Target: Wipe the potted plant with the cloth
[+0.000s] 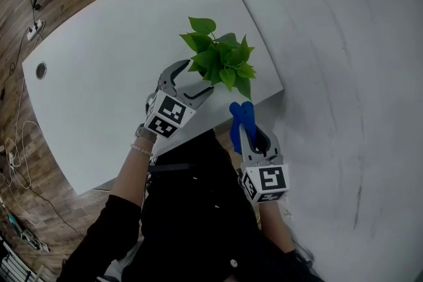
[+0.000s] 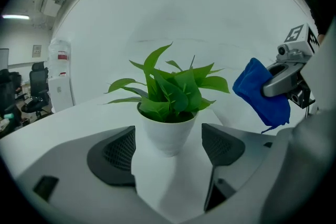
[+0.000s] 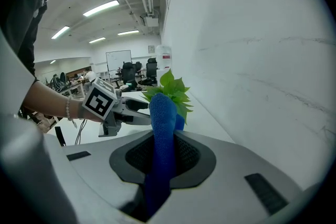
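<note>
Head view: a white table (image 1: pixel 112 76) runs alongside a pale wall. The potted plant (image 1: pixel 221 59) stands just above the picture's centre, at twelve o'clock, near the table edge by the wall. The left gripper (image 1: pixel 193 80) is at the plant's seven o'clock, jaws spread wide and empty, their tips close to the leaves. The right gripper (image 1: pixel 251 141) is at the plant's five o'clock, off the table's edge, pinching a blue cloth (image 1: pixel 238 114) that stands up toward the foliage without touching it.

Left gripper view: the white pot (image 2: pixel 167 132) stands upright, framed between the two dark pads (image 2: pixel 113 157) but beyond them, with clear space on both sides. The cloth shows at three o'clock, apart from the leaves.

Right gripper view: the jaws are clamped on the cloth, which rises in a folded column from between them. The plant's green leaves (image 3: pixel 170 89) peek out behind its top at twelve o'clock, and the left gripper is at nine o'clock.

The step in hand seems to be steadying the pot before wiping. It would go best if the left jaws slid around the pot's wall below the rim and closed gently, since the light pot could tip or slide near the edge. The cloth should then meet one leaf lightly, stroking from stem to tip so the stems do not bend.
</note>
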A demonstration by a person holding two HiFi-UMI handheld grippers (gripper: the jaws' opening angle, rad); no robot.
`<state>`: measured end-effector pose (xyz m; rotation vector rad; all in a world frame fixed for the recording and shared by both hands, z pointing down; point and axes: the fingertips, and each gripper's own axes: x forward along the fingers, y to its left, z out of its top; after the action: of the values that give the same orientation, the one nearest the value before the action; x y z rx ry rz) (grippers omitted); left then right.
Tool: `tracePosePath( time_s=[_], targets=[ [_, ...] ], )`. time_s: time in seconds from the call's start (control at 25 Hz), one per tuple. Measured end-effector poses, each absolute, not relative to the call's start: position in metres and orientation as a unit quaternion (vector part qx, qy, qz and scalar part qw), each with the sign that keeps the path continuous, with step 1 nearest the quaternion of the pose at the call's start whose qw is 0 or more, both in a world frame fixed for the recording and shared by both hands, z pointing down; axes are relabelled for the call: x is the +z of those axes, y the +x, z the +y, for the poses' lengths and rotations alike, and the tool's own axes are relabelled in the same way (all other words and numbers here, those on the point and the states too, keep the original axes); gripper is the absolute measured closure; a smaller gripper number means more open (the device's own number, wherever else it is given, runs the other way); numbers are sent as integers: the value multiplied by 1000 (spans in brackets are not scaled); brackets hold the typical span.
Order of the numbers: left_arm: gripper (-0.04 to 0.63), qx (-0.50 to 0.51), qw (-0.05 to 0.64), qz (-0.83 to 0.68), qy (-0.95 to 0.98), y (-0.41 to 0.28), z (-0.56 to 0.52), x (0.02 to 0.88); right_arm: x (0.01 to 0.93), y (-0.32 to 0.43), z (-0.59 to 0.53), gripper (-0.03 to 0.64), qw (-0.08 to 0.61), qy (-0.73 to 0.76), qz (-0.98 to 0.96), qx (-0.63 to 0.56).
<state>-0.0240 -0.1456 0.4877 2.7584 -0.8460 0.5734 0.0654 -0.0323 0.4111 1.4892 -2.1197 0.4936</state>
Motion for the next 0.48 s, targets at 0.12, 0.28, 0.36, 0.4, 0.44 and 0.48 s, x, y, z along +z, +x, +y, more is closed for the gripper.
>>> tracePosePath(
  time_s=[0.12, 0.28, 0.36, 0.4, 0.44, 0.48],
  targets=[
    [210, 193, 115, -283, 932, -15, -150, 496, 420, 74, -32, 528, 254, 547, -775, 190],
    [209, 186, 105, -289, 933, -10, -161, 491, 431, 77, -33, 528, 262, 534, -779, 198],
    [207, 184, 101, -290, 934, -8, -163, 489, 437, 75, -32, 528, 268, 523, -784, 201],
    [208, 185, 101, -289, 934, -6, -163, 490, 441, 75, -31, 528, 271, 517, -786, 203],
    [209, 188, 100, -287, 934, -5, -163, 491, 444, 74, -32, 528, 275, 511, -788, 204],
    [209, 190, 99, -285, 934, -3, -162, 492, 448, 73, -33, 528, 277, 506, -791, 205]
  ],
)
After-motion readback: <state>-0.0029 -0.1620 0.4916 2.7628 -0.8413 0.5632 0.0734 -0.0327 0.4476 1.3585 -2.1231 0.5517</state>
